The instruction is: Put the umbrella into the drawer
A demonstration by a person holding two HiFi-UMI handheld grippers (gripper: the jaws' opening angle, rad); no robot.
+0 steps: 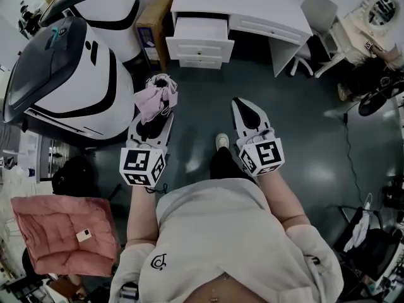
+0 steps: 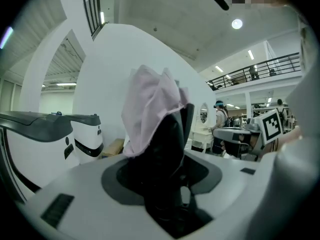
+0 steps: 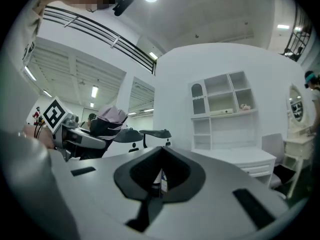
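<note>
A folded pink umbrella (image 1: 158, 98) with a black body stands between the jaws of my left gripper (image 1: 155, 117), which is shut on it. In the left gripper view the pink fabric (image 2: 150, 104) rises above the jaws, and the left gripper (image 2: 167, 184) closes around the dark shaft. My right gripper (image 1: 243, 108) is shut and holds nothing; its jaws (image 3: 159, 176) meet in a thin slit. The white desk (image 1: 259, 8) stands ahead, its top left drawer (image 1: 201, 29) pulled open. The right gripper view shows the umbrella (image 3: 112, 115) at left and the desk (image 3: 240, 156) ahead.
A big white and black pod-shaped machine (image 1: 63, 84) fills the left side. A cardboard box (image 1: 153, 24) sits beside the desk, a white chair (image 1: 319, 17) to its right. A pink cushion (image 1: 63, 232) lies at lower left. Cables (image 1: 350, 144) run across the floor at right.
</note>
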